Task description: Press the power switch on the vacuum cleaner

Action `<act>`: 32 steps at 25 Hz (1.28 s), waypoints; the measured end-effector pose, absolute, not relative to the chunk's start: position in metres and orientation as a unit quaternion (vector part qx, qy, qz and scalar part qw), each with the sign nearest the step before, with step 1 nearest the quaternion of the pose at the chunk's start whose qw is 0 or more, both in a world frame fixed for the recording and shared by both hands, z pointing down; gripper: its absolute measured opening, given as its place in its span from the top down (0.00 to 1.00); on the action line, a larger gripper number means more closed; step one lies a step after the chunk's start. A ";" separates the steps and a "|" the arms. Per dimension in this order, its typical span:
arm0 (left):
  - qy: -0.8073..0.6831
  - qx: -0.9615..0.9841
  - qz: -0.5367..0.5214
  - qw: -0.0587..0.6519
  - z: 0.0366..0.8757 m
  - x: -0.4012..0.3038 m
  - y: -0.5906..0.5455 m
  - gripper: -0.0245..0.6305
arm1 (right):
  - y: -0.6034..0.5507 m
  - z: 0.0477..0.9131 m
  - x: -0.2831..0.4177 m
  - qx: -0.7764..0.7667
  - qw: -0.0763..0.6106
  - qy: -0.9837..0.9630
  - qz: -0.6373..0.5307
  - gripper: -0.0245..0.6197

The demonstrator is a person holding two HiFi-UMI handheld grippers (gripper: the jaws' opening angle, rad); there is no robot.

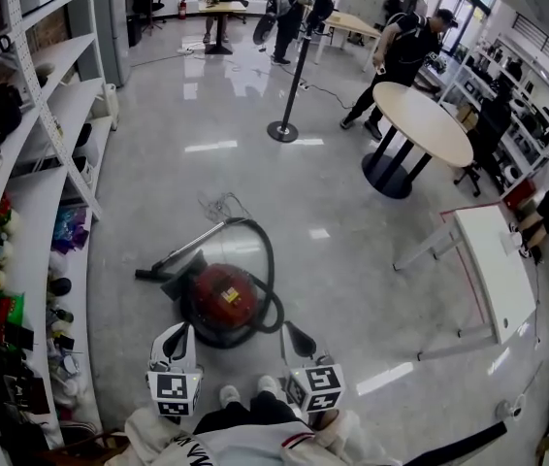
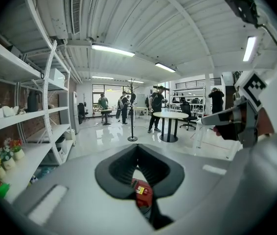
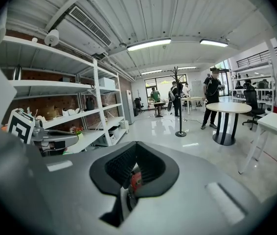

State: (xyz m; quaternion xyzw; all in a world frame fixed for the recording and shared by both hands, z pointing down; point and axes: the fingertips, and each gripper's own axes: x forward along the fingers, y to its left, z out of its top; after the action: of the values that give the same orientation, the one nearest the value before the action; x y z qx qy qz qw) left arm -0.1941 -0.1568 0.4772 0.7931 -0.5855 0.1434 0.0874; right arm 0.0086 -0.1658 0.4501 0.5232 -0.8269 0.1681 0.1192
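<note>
Red, round canister vacuum cleaner sits on the glossy grey floor, low in the head view, nearer the floor's left edge along the shelving than the right side. It is just ahead of the person's white shoes. Its black hose loops round the body's far and right side. The wand and nozzle end lie out to the left, toward the tall white metal shelving rack.

Left gripper: jaws drawn together, nothing held. In its own view the black pads meet at the tip, leaving only a thin slit lower down. The vac, w/ a small yellowish label, shows through that slit, below and ahead. In the head view the tip overlaps the vac's near-left rim; can't tell contact.

Right gripper: also closed up and empty. Its tip is just beside the hose at the vac's near-right side. Through its slit a bit of the red body shows low and ahead.

So the vac lies between the two grippers and a little in front of them. Power switch can't be made out in any view.

Farther off:
- a round white table on a black base, toward the floor's far right
- a black upright post on a round foot, mid-floor
- a white rectangular table, at the right edge
- several people, standing at the far end
</note>
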 end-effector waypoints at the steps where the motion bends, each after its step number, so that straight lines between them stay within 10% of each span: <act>1: -0.584 0.794 0.145 0.088 0.478 -0.193 -0.157 0.96 | -0.166 0.451 0.009 0.523 0.121 -0.827 0.169 0.96; 32: -0.560 0.790 0.203 0.144 0.562 -0.156 -0.201 0.96 | -0.218 0.539 0.016 0.507 0.140 -0.818 0.234 0.96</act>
State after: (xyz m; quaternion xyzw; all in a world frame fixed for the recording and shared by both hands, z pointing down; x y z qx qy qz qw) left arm -0.1564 -0.2010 0.5621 0.7901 -0.5603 0.2026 0.1442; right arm 0.0161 -0.2184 0.5394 0.5066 -0.8178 0.2342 0.1403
